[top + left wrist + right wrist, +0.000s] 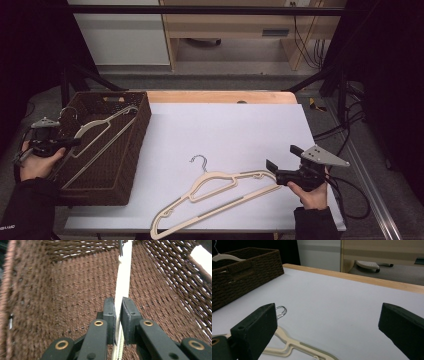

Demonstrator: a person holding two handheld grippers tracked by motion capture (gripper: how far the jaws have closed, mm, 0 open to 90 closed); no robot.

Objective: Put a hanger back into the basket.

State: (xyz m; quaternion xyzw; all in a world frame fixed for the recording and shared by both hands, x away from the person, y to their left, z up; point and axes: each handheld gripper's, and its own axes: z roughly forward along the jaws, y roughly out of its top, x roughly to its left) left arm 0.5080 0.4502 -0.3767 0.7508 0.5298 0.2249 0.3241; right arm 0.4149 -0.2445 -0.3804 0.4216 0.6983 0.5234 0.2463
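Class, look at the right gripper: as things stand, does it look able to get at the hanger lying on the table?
Probably yes. The right gripper is open beside one end of the table hanger, and nothing lies between them on the white sheet. The left gripper, shut on the other hanger in the basket, is well aside.

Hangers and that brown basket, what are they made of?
The hangers look like cream plastic, smooth and matte, with a rough grip strip along the bar; the hook is shiny, probably metal. The basket looks woven from twisted brown cord, maybe paper rope or rattan; light shows through its gaps.
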